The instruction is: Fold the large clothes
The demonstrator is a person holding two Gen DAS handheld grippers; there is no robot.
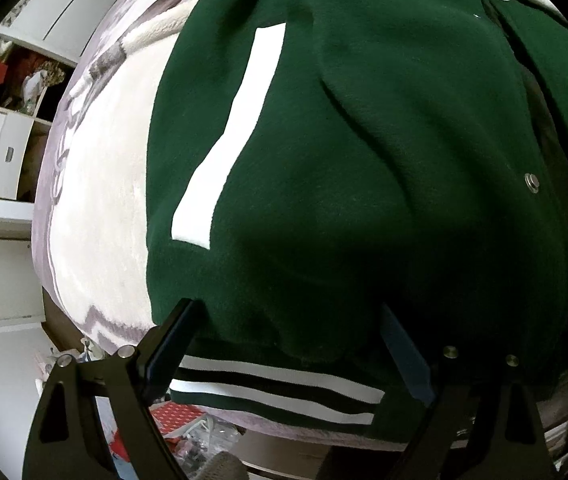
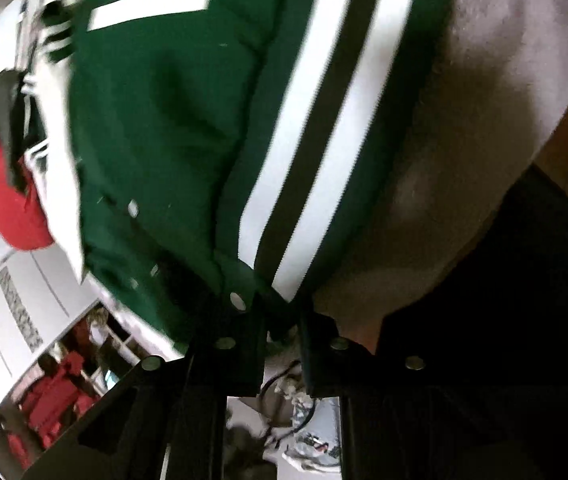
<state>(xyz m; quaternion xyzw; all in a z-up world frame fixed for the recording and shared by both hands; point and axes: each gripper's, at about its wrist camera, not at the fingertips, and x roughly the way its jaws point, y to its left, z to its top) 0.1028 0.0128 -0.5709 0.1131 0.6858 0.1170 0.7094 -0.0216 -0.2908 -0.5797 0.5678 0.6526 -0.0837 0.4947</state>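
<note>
With the right tongs (image 2: 281, 344) pinching the jacket (image 1: 364, 160) hem corner, lift slowly while the spread left tongs (image 1: 288, 344) straddle the hem.

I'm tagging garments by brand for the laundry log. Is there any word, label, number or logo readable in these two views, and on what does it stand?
None can be read.
Dark green fleece varsity jacket: no lettering shows; its white bar patch is blank.
Green, white and black striped knit hem: stripes only.
Silver snap buttons: any stamping is too small to read.
Red and white dotted paper: dots only.
</note>
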